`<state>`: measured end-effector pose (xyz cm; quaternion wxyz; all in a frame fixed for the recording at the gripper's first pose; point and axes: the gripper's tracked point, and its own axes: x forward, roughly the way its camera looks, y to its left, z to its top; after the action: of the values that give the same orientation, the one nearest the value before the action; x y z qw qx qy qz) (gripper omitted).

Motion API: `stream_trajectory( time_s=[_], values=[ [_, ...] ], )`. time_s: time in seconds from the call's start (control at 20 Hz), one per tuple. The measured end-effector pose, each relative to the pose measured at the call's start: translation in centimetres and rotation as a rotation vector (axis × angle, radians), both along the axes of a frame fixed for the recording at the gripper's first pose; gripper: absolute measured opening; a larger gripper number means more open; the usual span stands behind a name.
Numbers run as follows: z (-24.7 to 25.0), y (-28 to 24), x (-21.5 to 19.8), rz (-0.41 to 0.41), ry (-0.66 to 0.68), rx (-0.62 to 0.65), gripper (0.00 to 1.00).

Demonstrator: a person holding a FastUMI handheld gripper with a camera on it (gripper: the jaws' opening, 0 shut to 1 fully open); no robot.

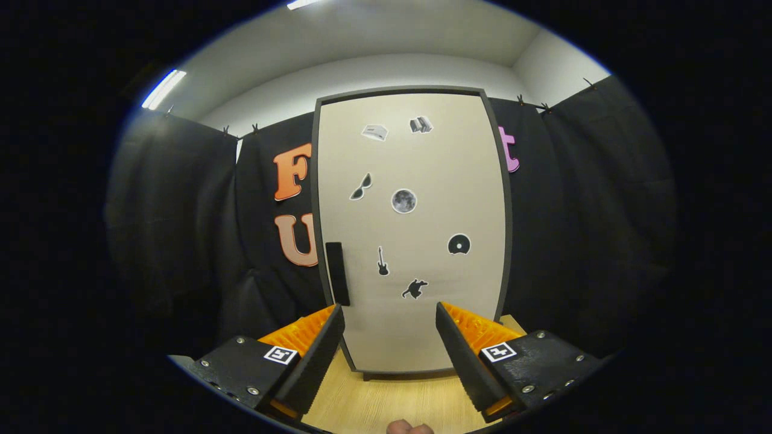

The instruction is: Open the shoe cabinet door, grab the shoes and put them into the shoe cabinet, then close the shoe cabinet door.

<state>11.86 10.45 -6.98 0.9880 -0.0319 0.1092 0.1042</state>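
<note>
The shoe cabinet (416, 175) stands upright on the wooden table, just ahead of my fingers. Its beige door (434, 325) is closed and carries several small stickers. A dark vertical handle (337, 272) sits on the door's left edge, a little above my left fingertip (333, 325). My gripper (390, 322) is open, with nothing between its fingers; the lower part of the door shows through the gap.
A light wooden tabletop (392, 401) lies under the fingers and runs up to the cabinet's base. Black cloth walls close in behind and on both sides of the cabinet. A bit of a person's hand (410, 428) shows at the table's near edge.
</note>
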Motion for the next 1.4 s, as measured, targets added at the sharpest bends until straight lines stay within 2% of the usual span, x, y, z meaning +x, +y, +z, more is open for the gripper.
stream_trajectory(
  time_s=[0.15,0.45,0.85,1.05,1.2,1.4],
  values=[
    [-1.0,-5.2,0.6,-0.017,0.008,0.031,0.95],
    [-4.4,-19.1,3.7,-0.057,0.016,0.127,0.95],
    [-14.8,-35.3,9.8,-0.094,0.029,0.122,0.95],
    [-17.1,-38.8,11.1,-0.110,0.037,0.114,0.95],
    [-14.7,-38.5,10.2,-0.117,0.013,0.129,0.95],
    [-10.1,-35.3,8.1,-0.109,-0.012,0.096,0.95]
  ],
)
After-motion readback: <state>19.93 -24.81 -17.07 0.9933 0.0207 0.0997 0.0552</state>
